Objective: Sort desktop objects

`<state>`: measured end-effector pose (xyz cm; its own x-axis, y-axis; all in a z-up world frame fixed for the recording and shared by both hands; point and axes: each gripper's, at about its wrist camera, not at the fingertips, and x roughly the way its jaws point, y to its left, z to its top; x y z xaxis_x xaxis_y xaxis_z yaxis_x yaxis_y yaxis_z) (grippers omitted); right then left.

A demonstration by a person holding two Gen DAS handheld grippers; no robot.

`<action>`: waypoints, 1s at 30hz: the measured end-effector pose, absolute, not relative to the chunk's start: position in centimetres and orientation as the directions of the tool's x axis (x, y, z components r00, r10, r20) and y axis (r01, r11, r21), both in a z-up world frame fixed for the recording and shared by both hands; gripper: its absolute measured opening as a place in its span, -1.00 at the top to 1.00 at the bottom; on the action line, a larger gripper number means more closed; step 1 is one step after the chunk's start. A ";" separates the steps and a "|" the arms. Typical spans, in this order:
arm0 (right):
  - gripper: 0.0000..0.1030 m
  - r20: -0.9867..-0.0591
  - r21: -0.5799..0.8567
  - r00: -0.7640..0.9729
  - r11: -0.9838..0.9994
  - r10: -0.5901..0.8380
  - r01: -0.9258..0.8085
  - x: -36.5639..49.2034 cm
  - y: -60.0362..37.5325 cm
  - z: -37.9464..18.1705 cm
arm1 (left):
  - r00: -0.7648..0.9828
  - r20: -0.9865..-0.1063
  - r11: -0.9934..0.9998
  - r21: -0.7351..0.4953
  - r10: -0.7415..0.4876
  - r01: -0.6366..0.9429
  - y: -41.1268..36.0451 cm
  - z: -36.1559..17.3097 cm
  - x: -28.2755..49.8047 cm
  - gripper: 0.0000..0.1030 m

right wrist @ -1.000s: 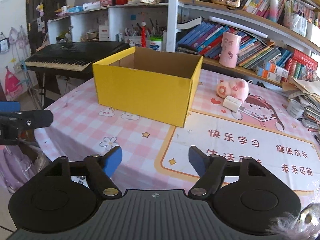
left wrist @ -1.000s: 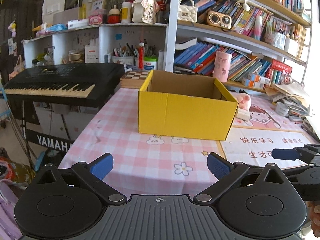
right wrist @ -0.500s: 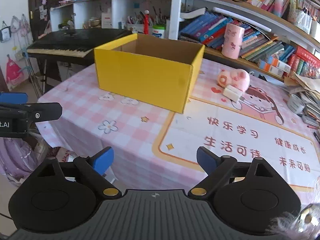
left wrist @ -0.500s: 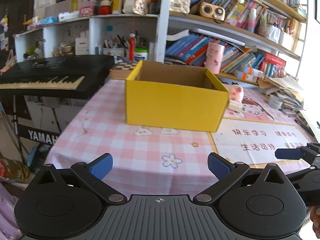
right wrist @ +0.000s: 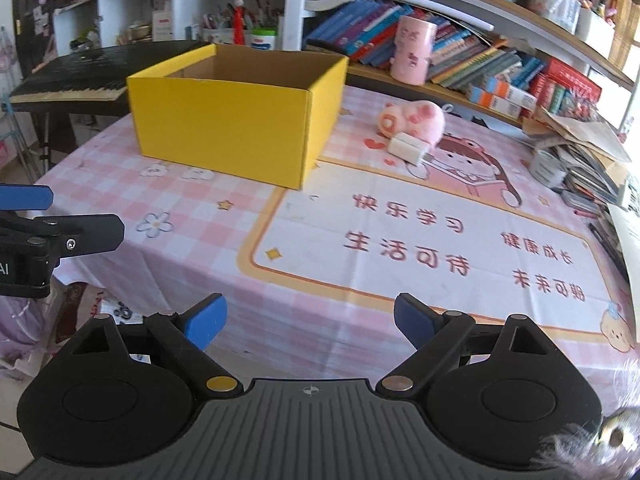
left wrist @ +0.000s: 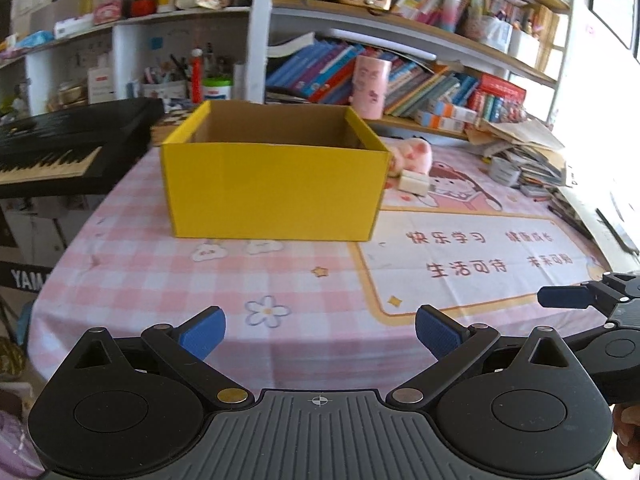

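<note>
An open, empty-looking yellow cardboard box (left wrist: 272, 188) (right wrist: 236, 128) stands on the pink checked tablecloth (left wrist: 160, 272). Right of it lie a pink plush pig (right wrist: 414, 118) (left wrist: 416, 150) and, touching it, a small white charger block (right wrist: 408, 149) (left wrist: 414, 181). My left gripper (left wrist: 320, 332) hangs open over the table's near edge, nothing between its blue pads. My right gripper (right wrist: 308, 320) is open too and holds nothing, in front of a printed mat (right wrist: 440, 240). The two grippers sit side by side, well short of the box.
A black keyboard (left wrist: 60, 140) stands left of the table. Shelves crowded with books and a pink cup (right wrist: 412, 50) run behind it. A tape roll (right wrist: 548, 166) and piles of papers and books (right wrist: 592, 160) crowd the right edge.
Both views have crept forward and tipped down; the box looks nearer. The left view swung right, so the box sits central. The right jaws have spread wider than a second ago.
</note>
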<state>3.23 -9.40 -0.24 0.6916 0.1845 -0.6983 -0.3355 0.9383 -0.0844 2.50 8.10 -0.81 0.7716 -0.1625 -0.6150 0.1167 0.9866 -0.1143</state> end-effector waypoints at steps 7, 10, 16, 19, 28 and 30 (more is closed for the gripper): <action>-0.75 -0.697 -0.100 0.700 0.947 0.153 -0.306 4.2 -11.0 -0.3 | 0.761 -0.618 0.980 -0.117 -0.196 0.158 5.9 -0.9 4.2 -0.99; -0.75 -0.698 -0.102 0.702 0.951 0.140 -0.291 4.9 -12.1 -0.2 | 0.757 -0.618 0.978 -0.122 -0.209 0.171 4.9 -0.9 5.1 -0.99; -0.75 -0.696 -0.108 0.710 0.962 0.108 -0.252 6.4 -14.2 -0.1 | 0.744 -0.622 0.969 -0.122 -0.243 0.215 2.6 -0.9 7.1 -0.99; -0.75 -0.701 -0.106 0.707 0.965 0.097 -0.238 7.3 -15.2 -0.1 | 0.738 -0.624 0.965 -0.120 -0.257 0.235 1.4 -1.0 8.1 -0.99; -0.75 -0.716 -0.101 0.693 0.971 0.079 -0.215 10.4 -17.9 -0.4 | 0.719 -0.639 0.959 -0.120 -0.273 0.257 -1.7 -1.2 11.0 -0.99; -0.75 -0.720 -0.097 0.690 0.974 0.075 -0.207 11.2 -18.7 -0.4 | 0.716 -0.642 0.958 -0.119 -0.274 0.260 -2.4 -1.1 11.7 -0.99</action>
